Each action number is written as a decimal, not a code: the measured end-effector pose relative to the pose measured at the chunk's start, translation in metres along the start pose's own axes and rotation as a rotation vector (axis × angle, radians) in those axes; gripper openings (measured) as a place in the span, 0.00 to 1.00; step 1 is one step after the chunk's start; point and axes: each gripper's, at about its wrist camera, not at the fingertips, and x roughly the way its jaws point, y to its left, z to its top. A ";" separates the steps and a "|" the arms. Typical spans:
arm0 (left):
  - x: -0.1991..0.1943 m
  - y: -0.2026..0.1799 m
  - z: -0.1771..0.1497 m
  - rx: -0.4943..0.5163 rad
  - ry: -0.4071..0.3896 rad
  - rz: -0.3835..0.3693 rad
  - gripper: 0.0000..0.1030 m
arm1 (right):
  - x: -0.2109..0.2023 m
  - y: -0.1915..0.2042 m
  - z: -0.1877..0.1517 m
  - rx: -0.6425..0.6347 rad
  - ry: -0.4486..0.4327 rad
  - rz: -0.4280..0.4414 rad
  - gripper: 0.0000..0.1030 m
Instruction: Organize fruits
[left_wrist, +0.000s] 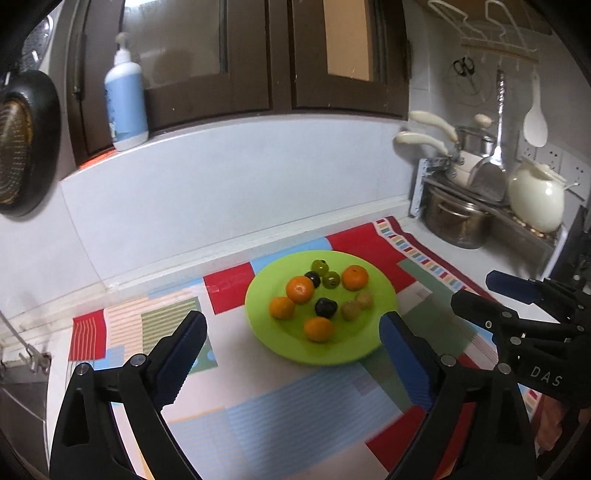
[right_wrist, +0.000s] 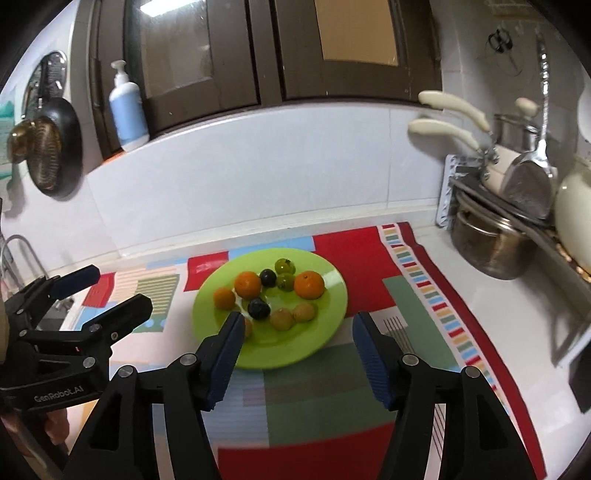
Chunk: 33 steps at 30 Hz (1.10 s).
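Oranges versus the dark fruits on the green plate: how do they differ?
The oranges are bright orange and larger; the dark fruits are near-black and smaller. There are four oranges and only two dark fruits. Both kinds are roundish and lie loose on the green plate, untouched by either gripper.

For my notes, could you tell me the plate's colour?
Lime green plate; clearest in the left wrist view.

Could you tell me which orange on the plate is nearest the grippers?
The front orange, alone at the green plate's near edge; the other three sit farther back.
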 end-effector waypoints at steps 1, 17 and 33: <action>-0.007 -0.002 -0.002 0.002 -0.005 0.000 0.94 | -0.009 0.000 -0.004 0.001 -0.006 0.000 0.60; -0.090 -0.025 -0.034 0.012 -0.064 0.022 0.98 | -0.094 0.003 -0.044 0.015 -0.054 -0.013 0.63; -0.134 -0.034 -0.049 0.012 -0.110 0.053 1.00 | -0.136 0.008 -0.067 0.000 -0.071 -0.012 0.64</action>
